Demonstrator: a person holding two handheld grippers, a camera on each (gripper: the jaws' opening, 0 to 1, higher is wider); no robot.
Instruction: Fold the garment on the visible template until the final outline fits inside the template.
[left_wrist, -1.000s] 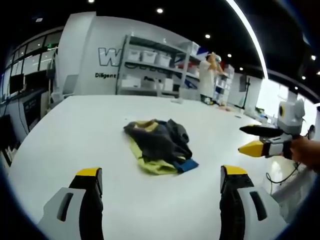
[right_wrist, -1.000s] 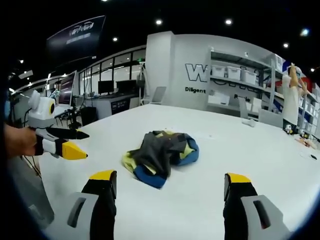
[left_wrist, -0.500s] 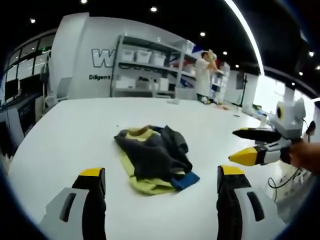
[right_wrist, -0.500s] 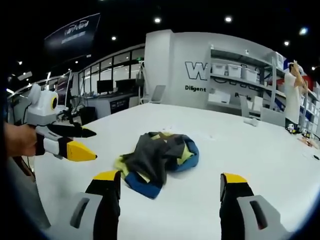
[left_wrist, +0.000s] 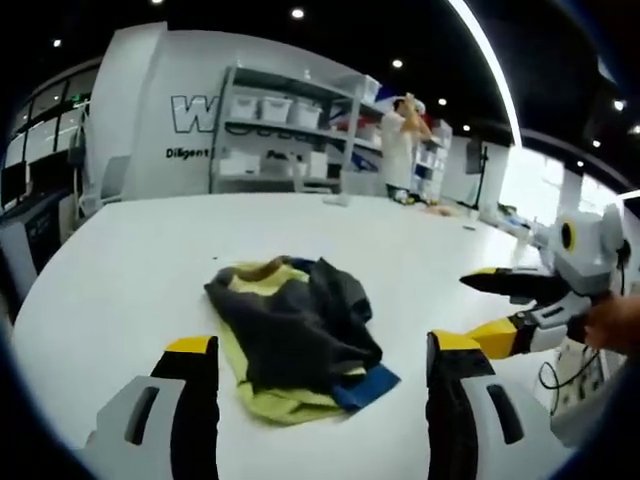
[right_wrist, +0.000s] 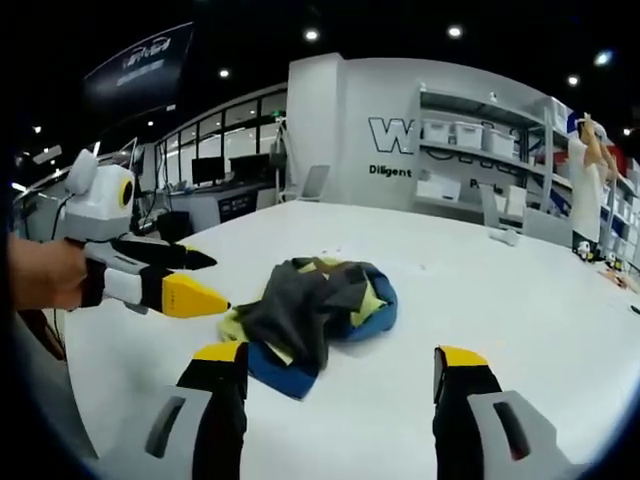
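A crumpled garment (left_wrist: 295, 335) of dark grey, yellow-green and blue cloth lies in a heap on the white table (left_wrist: 130, 260). In the left gripper view my left gripper (left_wrist: 315, 352) is open, its two jaws standing on either side of the heap's near edge. The right gripper (left_wrist: 495, 305) comes in from the right, open and empty. In the right gripper view the garment (right_wrist: 310, 310) lies just beyond my open right gripper (right_wrist: 338, 362), and the left gripper (right_wrist: 200, 280) reaches in from the left, open, with its tips close to the heap's left edge.
Shelving (left_wrist: 285, 130) with white bins stands behind the table, and a person (left_wrist: 400, 150) stands at its right end. Small items (left_wrist: 440, 208) lie at the table's far right. Desks with monitors (right_wrist: 215, 180) line the far wall in the right gripper view.
Both grippers have come closer to the garment, which looks larger in both views. The heap itself has not moved or changed shape.
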